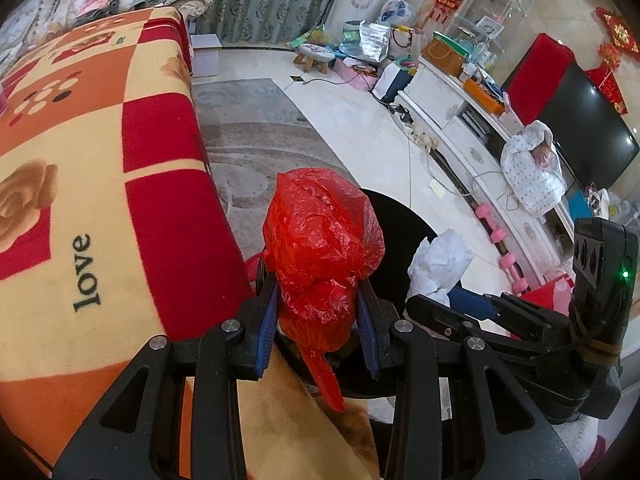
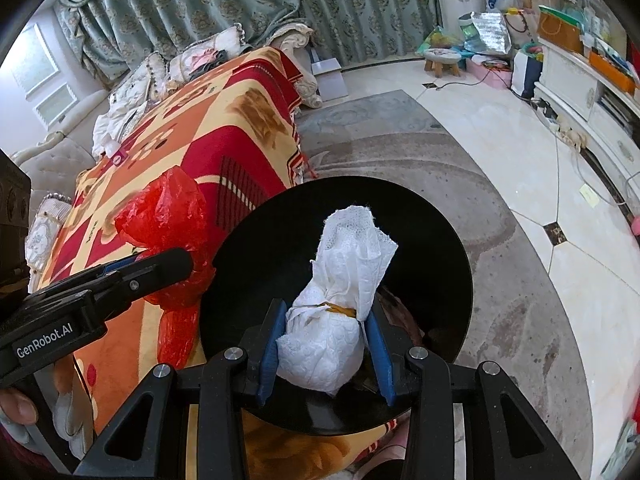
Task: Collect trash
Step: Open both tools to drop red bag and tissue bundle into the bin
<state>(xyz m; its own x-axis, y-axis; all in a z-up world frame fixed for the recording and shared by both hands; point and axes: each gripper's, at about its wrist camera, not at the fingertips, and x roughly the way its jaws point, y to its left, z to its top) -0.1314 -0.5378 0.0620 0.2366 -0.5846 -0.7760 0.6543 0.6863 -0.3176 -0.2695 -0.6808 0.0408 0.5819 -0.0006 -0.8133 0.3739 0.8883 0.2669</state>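
The plastic bag [image 1: 320, 248] sits between the fingers of the left gripper [image 1: 318, 320]. The tissue bundle [image 2: 340, 308] sits between the fingers of the right gripper [image 2: 326, 352]. The left gripper is to the left of the right one, close beside it. Both are above the round bin [image 2: 432, 240]. The bin stands on the rug [image 2: 400, 148], just beside the right edge of the blanket [image 1: 100, 184]. Past the rug, by the far curtain [image 2: 224, 4], stands a small stool [image 2: 442, 60].
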